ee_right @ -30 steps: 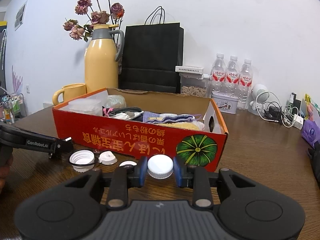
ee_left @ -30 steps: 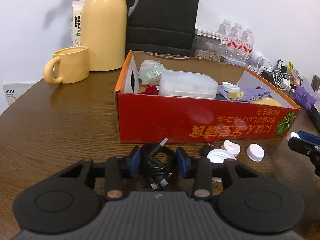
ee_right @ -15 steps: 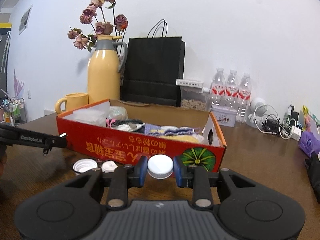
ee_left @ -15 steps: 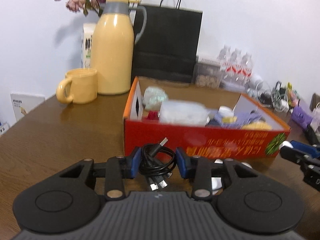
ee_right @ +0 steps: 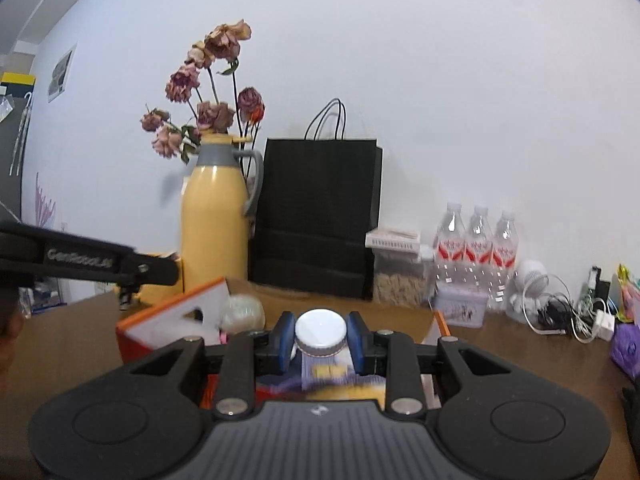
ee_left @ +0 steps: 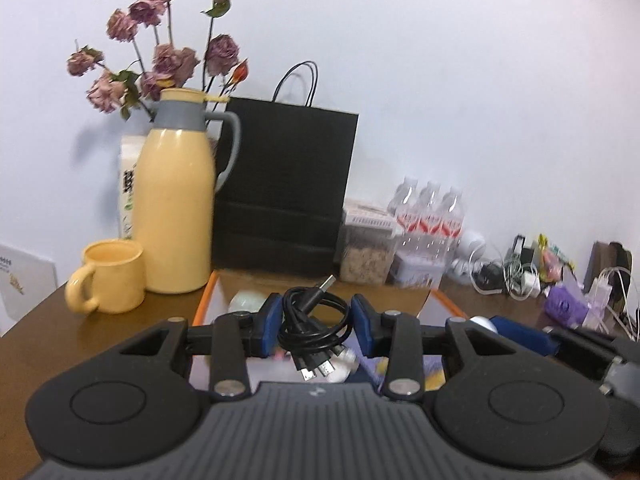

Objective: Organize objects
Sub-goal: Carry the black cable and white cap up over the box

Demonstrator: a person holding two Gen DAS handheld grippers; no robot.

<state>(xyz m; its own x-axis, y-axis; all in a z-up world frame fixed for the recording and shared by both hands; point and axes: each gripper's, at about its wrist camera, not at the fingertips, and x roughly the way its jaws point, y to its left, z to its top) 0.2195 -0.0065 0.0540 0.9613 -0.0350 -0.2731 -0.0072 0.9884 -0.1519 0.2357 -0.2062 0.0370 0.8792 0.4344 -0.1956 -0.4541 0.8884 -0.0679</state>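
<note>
Gripping a coiled black cable (ee_left: 312, 320) between blue pads (ee_left: 269, 325), the left gripper (ee_left: 316, 326) sits higher than a second ago: then level with the red front wall of the box, now above its orange rim (ee_left: 205, 298), with the cable hanging over the box interior and its plugs dangling toward the camera. Likewise raised, the right gripper (ee_right: 320, 340) stays clenched on a white cap (ee_right: 320, 330), now over the box contents instead of low in front of the pumpkin label. Gone from both views: the loose caps on the table, hidden below the tools. More wall and the whole bunch of dried flowers (ee_left: 160, 48) now in frame. Blurred throughout, both pictures. Shown only from the left: yellow mug (ee_left: 107, 276) ahead and to the left of the tool, beside the yellow jug (ee_left: 174, 208); also the right gripper's blue tip with the cap at the right edge. Shown only from the right: the left tool's black arm (ee_right: 88, 261) crossing in from the left, a pale round bundle (ee_right: 244, 312) inside the box near corner, and purple and yellow items just beneath the cap. Common to both: black bag (ee_right: 316, 216) and bottles (ee_right: 476, 244) behind the box.
</note>
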